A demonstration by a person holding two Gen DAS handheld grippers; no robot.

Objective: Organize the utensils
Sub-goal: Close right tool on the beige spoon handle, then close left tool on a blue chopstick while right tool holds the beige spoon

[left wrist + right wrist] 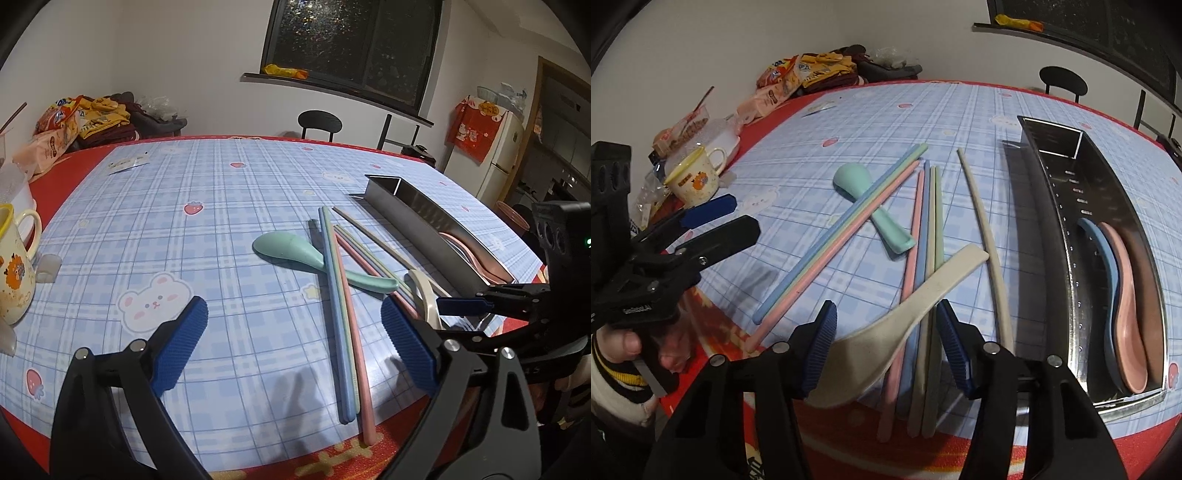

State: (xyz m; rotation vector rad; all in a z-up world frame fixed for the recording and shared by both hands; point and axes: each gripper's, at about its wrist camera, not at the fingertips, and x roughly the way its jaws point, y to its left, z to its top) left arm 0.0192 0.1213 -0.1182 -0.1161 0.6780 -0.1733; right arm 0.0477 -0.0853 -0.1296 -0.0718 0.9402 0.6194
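Cream spoon (905, 325) between right fingers (822, 350), untouched; left fingers (181, 343) wide, empty.

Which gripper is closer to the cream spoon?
Right. The right gripper straddles the cream spoon, pads either side of its bowl end. The left gripper hangs open over the chopsticks, beside it.

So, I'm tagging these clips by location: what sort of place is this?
Probably a home dining area: a table under a cartoon plaid cloth, a fridge in the corner, dining chairs at the far side.
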